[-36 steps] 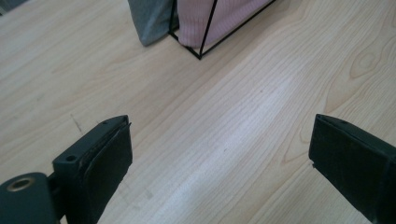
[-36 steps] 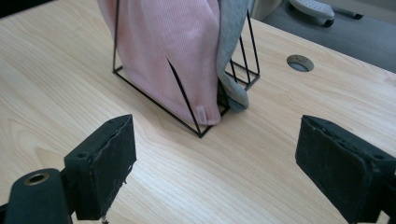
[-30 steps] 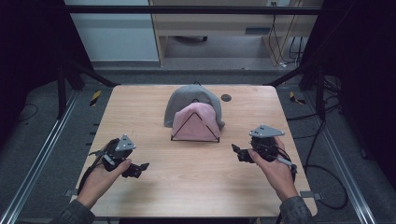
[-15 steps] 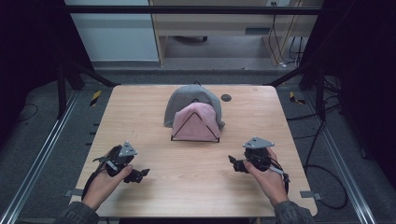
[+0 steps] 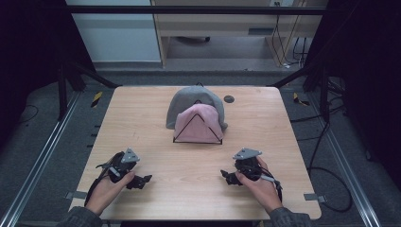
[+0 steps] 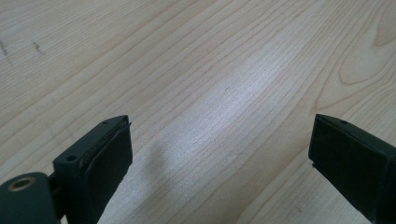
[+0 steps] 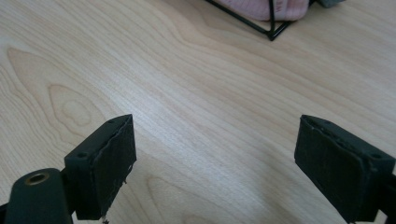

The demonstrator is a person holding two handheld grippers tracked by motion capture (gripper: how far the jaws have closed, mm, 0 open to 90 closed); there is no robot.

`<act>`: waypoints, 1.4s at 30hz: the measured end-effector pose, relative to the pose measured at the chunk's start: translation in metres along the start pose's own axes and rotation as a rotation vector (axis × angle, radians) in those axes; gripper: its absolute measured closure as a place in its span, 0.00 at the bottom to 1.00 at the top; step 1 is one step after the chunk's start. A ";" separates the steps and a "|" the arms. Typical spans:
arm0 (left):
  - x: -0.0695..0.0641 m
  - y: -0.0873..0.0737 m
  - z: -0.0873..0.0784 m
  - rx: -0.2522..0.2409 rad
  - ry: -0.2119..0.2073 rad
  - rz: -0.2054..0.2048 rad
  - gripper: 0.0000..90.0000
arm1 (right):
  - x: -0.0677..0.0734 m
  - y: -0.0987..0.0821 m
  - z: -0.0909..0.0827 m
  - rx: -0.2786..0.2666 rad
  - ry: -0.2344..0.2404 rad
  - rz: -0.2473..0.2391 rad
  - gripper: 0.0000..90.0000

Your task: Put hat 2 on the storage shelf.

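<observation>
Pink cloth (image 5: 197,124) sits draped over a black wire stand (image 5: 197,140), centre of frame, upper half of the counter (image 5: 142,113); a grey hat (image 5: 189,101) lies just behind it, touching. Left claw (image 5: 142,180) lower left, right claw (image 5: 227,177) lower right, both resting low on bare wood, well apart from the cloth. Both claws spread wide, holding nothing; the right gripper view catches the stand's corner at top. Cloth looks soft, light, floppy; probably best pinched at the lower hem or a fold near the wire, not the wire itself. Stand may tip.
</observation>
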State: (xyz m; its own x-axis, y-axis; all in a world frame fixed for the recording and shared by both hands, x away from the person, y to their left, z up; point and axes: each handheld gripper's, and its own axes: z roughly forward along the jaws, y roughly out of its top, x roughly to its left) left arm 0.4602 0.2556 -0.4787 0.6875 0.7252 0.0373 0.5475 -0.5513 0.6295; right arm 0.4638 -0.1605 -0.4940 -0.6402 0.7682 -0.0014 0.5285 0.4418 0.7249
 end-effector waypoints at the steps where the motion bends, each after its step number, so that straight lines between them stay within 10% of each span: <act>1: 0.001 -0.001 0.001 -0.008 -0.002 -0.003 0.06 | 0.000 0.000 0.001 -0.001 -0.002 -0.005 0.14; 18: 0.002 -0.008 0.017 -0.008 -0.057 -0.031 0.03 | 0.017 0.000 0.022 0.002 0.011 -0.003 0.10; 42: -0.005 -0.014 0.019 -0.016 -0.054 0.034 0.00 | 0.026 0.001 0.027 -0.012 -0.004 -0.011 0.06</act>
State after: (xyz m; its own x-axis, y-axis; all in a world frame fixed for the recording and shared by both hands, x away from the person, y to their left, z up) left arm 0.4581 0.2518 -0.5022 0.7303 0.6829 0.0174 0.5161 -0.5684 0.6407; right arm 0.4626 -0.1275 -0.5123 -0.6435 0.7653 -0.0121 0.5148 0.4444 0.7331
